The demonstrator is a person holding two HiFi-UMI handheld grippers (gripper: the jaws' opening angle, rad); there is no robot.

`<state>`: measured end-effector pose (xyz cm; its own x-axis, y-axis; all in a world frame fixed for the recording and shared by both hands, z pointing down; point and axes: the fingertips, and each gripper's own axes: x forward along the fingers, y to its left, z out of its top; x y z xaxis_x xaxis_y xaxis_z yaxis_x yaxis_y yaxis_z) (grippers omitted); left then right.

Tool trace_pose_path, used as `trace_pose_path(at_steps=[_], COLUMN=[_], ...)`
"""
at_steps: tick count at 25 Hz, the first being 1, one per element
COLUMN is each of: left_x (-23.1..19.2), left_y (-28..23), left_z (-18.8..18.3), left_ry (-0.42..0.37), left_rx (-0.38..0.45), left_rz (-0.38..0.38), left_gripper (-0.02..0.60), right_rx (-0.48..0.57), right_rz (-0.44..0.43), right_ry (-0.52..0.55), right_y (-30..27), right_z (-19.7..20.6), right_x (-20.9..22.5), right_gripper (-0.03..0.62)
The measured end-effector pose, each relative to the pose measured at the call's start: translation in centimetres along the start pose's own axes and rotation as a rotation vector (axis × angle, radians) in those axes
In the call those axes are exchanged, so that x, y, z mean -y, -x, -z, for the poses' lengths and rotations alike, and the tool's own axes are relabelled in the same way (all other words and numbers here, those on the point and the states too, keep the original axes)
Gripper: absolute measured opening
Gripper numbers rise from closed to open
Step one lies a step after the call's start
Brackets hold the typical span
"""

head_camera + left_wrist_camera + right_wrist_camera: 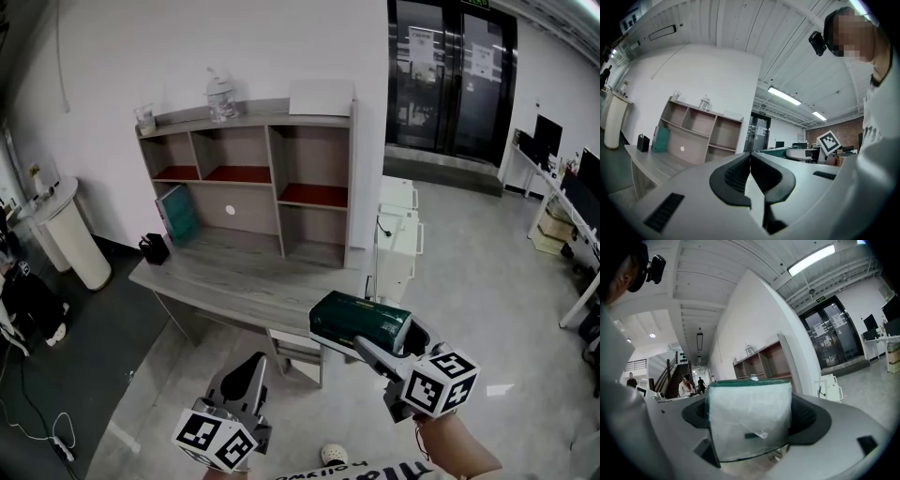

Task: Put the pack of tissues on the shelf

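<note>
My right gripper (367, 342) is shut on the green pack of tissues (359, 321), held in the air in front of the desk's near edge. In the right gripper view the pack (749, 418) fills the space between the jaws, its clear white end facing the camera. My left gripper (251, 373) hangs lower left, jaws shut and empty; the left gripper view shows its pads (740, 174) pressed together. The wooden shelf unit (253, 178) with several open compartments stands on the grey desk (234, 277) against the white wall, well ahead of both grippers.
A water bottle (219, 97), a cup (144, 117) and a white box (321, 97) stand on the shelf top. A teal book (176, 214) and a black holder (154, 248) stand on the desk. White units (398, 239) flank the desk's right; a white bin (70, 230) stands left.
</note>
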<state>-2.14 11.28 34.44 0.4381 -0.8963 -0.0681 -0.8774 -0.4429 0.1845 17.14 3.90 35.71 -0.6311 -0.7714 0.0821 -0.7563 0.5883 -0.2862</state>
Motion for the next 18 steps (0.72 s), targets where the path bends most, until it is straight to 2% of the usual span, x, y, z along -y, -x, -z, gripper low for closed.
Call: trace_pose_path(at_steps=[9,18], left_x=[-2.3,-3.7], left_y=[-7.4,-11.7], left_z=[-0.1,1.5], left_ry=[-0.011,-0.001], left_rx=[0.002,0.005], left_rz=[-0.013,-0.035], left_gripper=[0.018,0.018], right_rx=[-0.003,-0.032], right_rz=[0.016,0.0], right_ry=[0.037,0.033], right_y=[-5.3,-8.9], right_z=[-2.5,-1.8], right_x=[5.6,9.5], right_gripper=[0.466,0.466])
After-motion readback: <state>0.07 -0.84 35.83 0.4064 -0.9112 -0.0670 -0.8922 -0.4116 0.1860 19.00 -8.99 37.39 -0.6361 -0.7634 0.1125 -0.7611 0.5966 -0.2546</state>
